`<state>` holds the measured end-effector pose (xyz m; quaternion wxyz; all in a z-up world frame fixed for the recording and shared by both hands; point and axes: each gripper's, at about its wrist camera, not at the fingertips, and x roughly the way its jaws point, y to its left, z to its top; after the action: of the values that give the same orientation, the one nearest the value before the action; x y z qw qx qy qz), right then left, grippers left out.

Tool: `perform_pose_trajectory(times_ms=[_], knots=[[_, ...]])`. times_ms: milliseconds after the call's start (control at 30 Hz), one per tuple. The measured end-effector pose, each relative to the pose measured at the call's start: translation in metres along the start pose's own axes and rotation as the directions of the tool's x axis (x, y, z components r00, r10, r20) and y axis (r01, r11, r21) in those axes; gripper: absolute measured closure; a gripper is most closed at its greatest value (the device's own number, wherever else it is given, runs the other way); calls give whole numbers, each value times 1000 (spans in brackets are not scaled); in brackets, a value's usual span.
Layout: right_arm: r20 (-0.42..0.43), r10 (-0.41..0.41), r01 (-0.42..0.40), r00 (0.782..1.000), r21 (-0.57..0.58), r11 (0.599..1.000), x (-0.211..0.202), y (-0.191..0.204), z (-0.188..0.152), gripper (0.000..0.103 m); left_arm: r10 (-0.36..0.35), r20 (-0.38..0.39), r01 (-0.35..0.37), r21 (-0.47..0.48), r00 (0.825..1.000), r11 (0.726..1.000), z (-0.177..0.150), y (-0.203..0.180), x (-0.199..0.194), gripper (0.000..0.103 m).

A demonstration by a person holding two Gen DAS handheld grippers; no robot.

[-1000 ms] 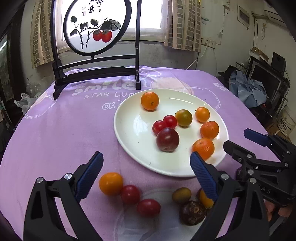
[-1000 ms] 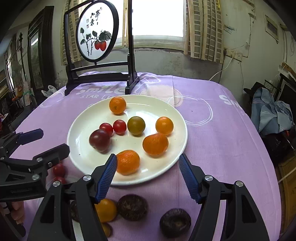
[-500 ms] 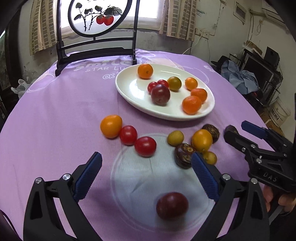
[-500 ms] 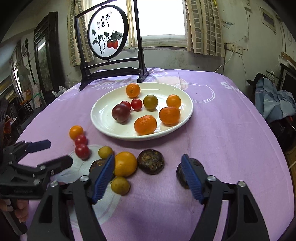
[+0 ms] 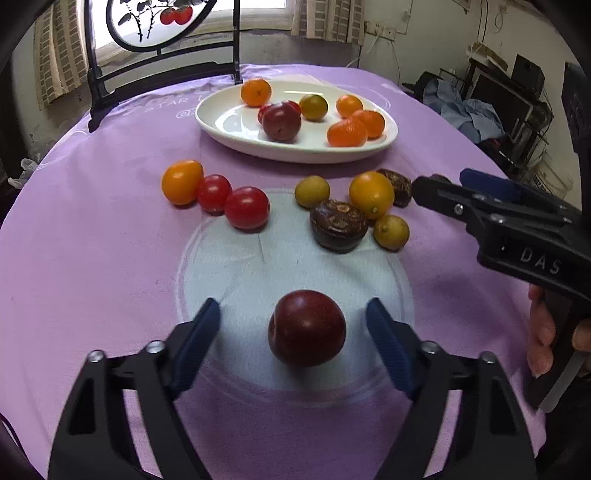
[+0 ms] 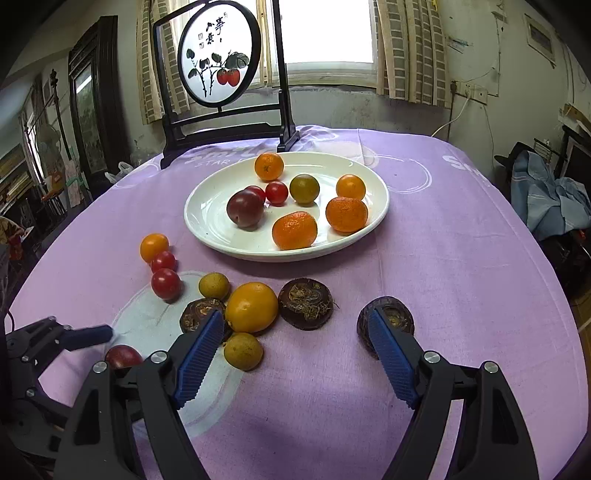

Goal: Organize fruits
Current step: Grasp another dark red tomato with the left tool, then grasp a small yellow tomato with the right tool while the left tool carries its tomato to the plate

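the dark red plum (image 5: 306, 328) lies on the purple cloth (image 5: 92, 258) squarely between the closing but not yet touching pads of the left gripper (image 5: 293, 325), while the right gripper (image 6: 295, 336), jaws apart and empty, sits farther off beside the brown fruits.

Purple tablecloth (image 6: 461, 240) covers the table, white lettering near the far edge, pale printed circle at lower left. Black-framed round screen (image 6: 216, 55) painted with red fruit and calligraphy stands at the table's far edge, upper centre-left. Bright window (image 6: 325, 33) behind it, checked curtains (image 6: 410, 51) on both sides. Blue cloth heap (image 6: 550, 195) at right edge. Wall socket with white cable (image 6: 469, 90) upper right. Dark cabinet (image 6: 88, 110) far left.
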<state>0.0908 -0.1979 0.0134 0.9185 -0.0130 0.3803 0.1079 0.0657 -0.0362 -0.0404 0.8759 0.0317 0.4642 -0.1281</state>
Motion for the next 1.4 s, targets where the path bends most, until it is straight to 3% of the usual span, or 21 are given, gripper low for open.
perform_pose_trajectory(times_ms=[67,100,200,267,367,467,567,800,900,1000,1067,1100,1133,1400], knots=[[-1,2,-2,1000,0,1000,-1,0,0,21,19,-4,-19,26,1000,999,0,-4,1,61],[0,6,-6,1000,0,1000,-2,0,0,21,11,-3,-11,50,1000,999,1,-8,-1,66],[-11,31,-31,999,-12,999,-4,3,-2,21,-16,6,15,139,1000,990,11,-24,-5,66],[-16,56,-57,998,-39,998,-5,10,-4,21,8,25,-12,169,1000,986,18,-31,-4,66],[-43,56,-60,998,-84,995,-2,18,-8,22,12,37,-17,134,999,991,21,-26,2,66],[-98,94,-99,991,-49,994,7,16,-10,22,7,40,-11,98,999,995,19,-16,3,66],[-98,98,-102,990,-32,994,8,15,-11,23,13,54,-19,100,998,995,21,-10,4,66],[-146,60,-74,988,-94,993,23,30,-18,43,73,63,-66,-112,995,992,31,35,-2,66],[-151,35,-55,988,-131,990,30,38,-20,43,86,68,-73,-175,994,982,32,46,-4,66],[-153,21,-40,988,-124,991,36,39,-19,48,93,68,-80,-177,993,981,32,45,-2,66],[-146,6,-23,989,-113,993,37,37,-17,62,101,63,-90,-167,993,982,32,43,2,65],[-141,5,-20,990,-100,995,37,34,-17,74,99,58,-89,-164,993,983,32,44,4,65],[-135,20,-31,991,-80,996,36,30,-16,77,96,54,-86,-161,994,983,31,44,5,65],[-91,12,-19,996,-83,996,24,26,-14,77,117,81,-103,-160,990,982,30,44,8,65]])
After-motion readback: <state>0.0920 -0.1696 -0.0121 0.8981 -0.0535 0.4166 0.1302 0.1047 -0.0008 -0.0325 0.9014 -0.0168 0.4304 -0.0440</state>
